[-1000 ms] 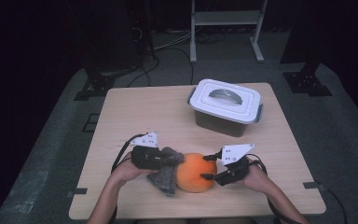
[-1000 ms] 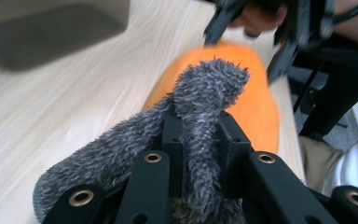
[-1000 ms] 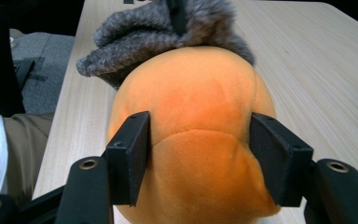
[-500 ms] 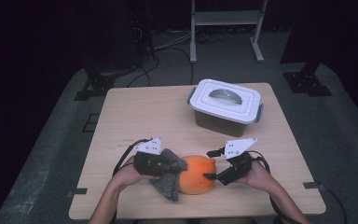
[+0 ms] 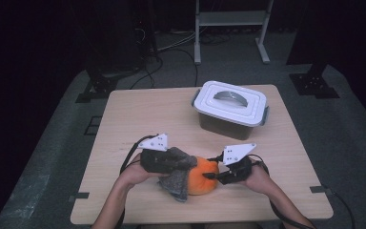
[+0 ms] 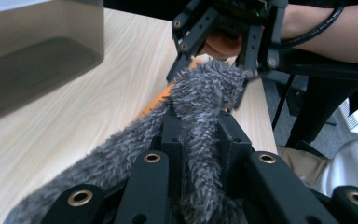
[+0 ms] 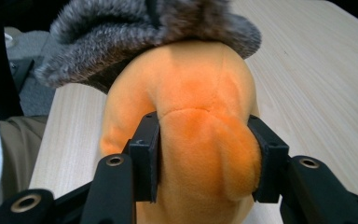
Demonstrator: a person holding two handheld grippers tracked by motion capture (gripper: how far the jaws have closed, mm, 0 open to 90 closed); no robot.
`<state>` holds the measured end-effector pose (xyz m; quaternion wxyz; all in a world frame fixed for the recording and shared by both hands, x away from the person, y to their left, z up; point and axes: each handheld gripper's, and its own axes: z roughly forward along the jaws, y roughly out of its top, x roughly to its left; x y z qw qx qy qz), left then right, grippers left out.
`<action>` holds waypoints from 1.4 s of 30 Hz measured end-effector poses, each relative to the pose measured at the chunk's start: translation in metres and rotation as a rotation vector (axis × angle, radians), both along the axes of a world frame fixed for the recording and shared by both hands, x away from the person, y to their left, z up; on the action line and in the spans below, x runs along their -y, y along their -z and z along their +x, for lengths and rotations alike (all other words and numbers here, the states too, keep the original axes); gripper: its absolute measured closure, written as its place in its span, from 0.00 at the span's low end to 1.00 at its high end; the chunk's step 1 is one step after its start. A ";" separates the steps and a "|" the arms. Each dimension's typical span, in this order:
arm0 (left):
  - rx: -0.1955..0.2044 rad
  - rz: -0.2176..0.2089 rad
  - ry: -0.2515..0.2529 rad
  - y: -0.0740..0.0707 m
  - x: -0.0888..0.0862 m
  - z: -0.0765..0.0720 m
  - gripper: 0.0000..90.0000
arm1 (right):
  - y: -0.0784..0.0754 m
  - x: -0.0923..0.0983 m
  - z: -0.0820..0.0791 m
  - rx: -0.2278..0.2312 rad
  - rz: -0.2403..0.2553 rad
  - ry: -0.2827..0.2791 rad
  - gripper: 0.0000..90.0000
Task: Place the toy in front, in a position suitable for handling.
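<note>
Gripping from both sides, 2 handheld grippers work on 1 soft toy at the near edge of a table (image 5: 138,114). The right gripper (image 7: 205,154) has its jaws clenched on a fold of the orange plush (image 7: 191,135); its pads (image 7: 147,154) dent the fabric on either side, and the jaws have just been closing onto it. The left gripper (image 6: 198,140) is clenched tight on a strip of grey fur (image 6: 200,116), which runs up between its jaws and drapes over the top of the plush.

Seen from above, the left gripper (image 5: 164,162) and the right gripper (image 5: 217,175) face each other, with the plush (image 5: 202,176) and fur (image 5: 176,179) lying between them on the wood. A hand (image 5: 136,174) holds each tool, forearms coming in from the near edge. Well apart, toward the far side, stands a box (image 5: 231,107) with a white lid (image 5: 231,98) on it, its grey clips at the sides.

Risks, as a judgement: the right grip holds a soft bulge, not a firm part, so a pull could let the plush slide out. If both grippers pull apart hard, the fur could stretch or tear at a seam, or the whole toy could drag off the near edge. Whether fur and plush are 1 sewn piece cannot be told.
</note>
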<state>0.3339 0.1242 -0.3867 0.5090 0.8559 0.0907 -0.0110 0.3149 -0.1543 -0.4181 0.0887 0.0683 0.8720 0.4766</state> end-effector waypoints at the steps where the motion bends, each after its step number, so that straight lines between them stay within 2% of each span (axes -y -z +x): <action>1: 0.002 0.004 0.001 0.000 0.001 0.000 0.84 | 0.000 0.000 -0.001 0.004 -0.006 0.001 0.58; 3: 0.000 0.000 -0.003 0.001 0.001 0.001 0.84 | 0.000 0.003 0.000 0.003 -0.012 0.003 0.58; 6: 0.030 0.053 -0.033 0.004 -0.005 -0.001 0.84 | 0.001 0.008 -0.001 -0.001 -0.005 0.000 0.59; 11: 0.012 0.110 -0.091 0.015 -0.022 0.002 0.84 | -0.002 0.015 -0.004 0.037 -0.023 -0.007 0.59; 14: -0.001 0.065 -0.088 0.015 -0.022 0.003 0.84 | -0.003 0.015 -0.004 0.035 -0.019 0.005 0.59; 19: 0.005 0.008 -0.038 0.004 -0.006 0.002 0.84 | -0.004 0.007 -0.002 0.052 -0.014 0.003 0.59; 21: 0.009 0.005 -0.029 0.003 -0.001 0.001 0.84 | -0.003 0.006 -0.001 0.052 -0.013 0.005 0.59; 24: -0.002 0.000 -0.030 0.009 0.000 0.001 0.84 | -0.002 0.009 -0.002 0.048 -0.019 0.004 0.59; 26: -0.013 -0.005 -0.030 0.013 -0.004 0.001 0.84 | -0.002 0.011 -0.002 0.049 -0.025 0.000 0.59; 29: -0.017 0.030 -0.058 0.018 -0.014 0.001 0.84 | -0.002 0.013 -0.003 0.056 -0.030 -0.004 0.59; 32: -0.027 0.058 -0.084 0.024 -0.023 0.003 0.84 | 0.000 0.018 -0.001 0.041 -0.018 -0.004 0.59; 34: -0.040 0.064 -0.101 0.028 -0.030 0.004 0.84 | 0.002 0.019 -0.001 0.025 -0.002 -0.002 0.59; 36: -0.055 0.050 -0.105 0.031 -0.034 0.006 0.84 | 0.002 0.019 -0.001 0.021 0.004 0.001 0.59; 39: -0.052 0.037 -0.104 0.029 -0.033 0.007 0.84 | 0.002 0.018 -0.001 0.028 0.002 -0.005 0.59; 42: -0.032 0.025 -0.089 0.018 -0.024 0.008 0.84 | -0.001 0.015 -0.002 0.038 -0.002 -0.011 0.58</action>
